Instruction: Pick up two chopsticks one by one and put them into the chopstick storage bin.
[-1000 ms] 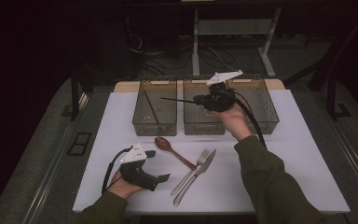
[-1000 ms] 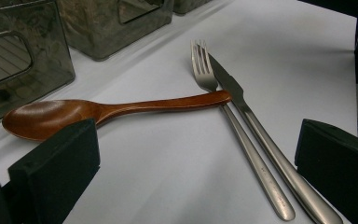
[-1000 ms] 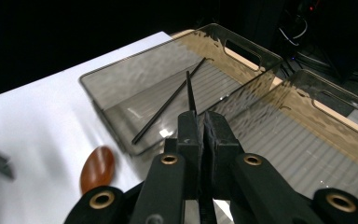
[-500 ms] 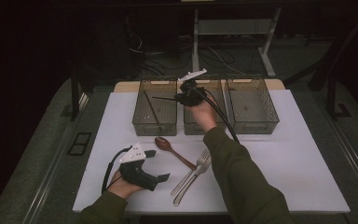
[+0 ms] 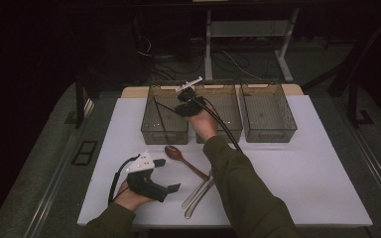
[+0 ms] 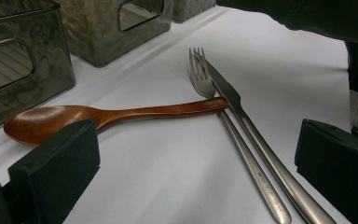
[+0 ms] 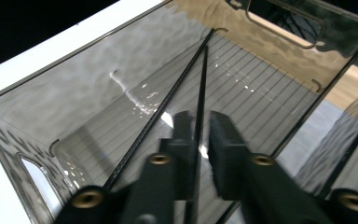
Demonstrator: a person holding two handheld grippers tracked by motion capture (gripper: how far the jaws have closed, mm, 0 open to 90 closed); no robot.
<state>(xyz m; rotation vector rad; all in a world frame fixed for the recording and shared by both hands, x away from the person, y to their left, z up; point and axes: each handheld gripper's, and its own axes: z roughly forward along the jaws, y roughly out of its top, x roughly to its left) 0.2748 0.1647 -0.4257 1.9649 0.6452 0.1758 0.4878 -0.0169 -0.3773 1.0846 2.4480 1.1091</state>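
The person's sleeve covers the handle ends of the fork (image 5: 202, 185) and knife (image 5: 197, 199) in the high view. The right gripper (image 7: 200, 135), jaws clamped on one black chopstick (image 7: 201, 84), now reaches into the left bin (image 5: 164, 130), having swung over from the middle bin (image 5: 228, 126), where a second chopstick (image 7: 168, 100) leans. Left gripper (image 5: 166, 174) hasn't budged, jaws wide apart near the wooden spoon (image 6: 98, 116).

The right gripper (image 5: 181, 99), arm stretched forward, hangs over the left bin (image 5: 164, 115), jaws closed on a thin black chopstick (image 7: 199, 88). The left gripper (image 5: 166, 176) rests low, nearer the person than that bin, jaws wide apart.
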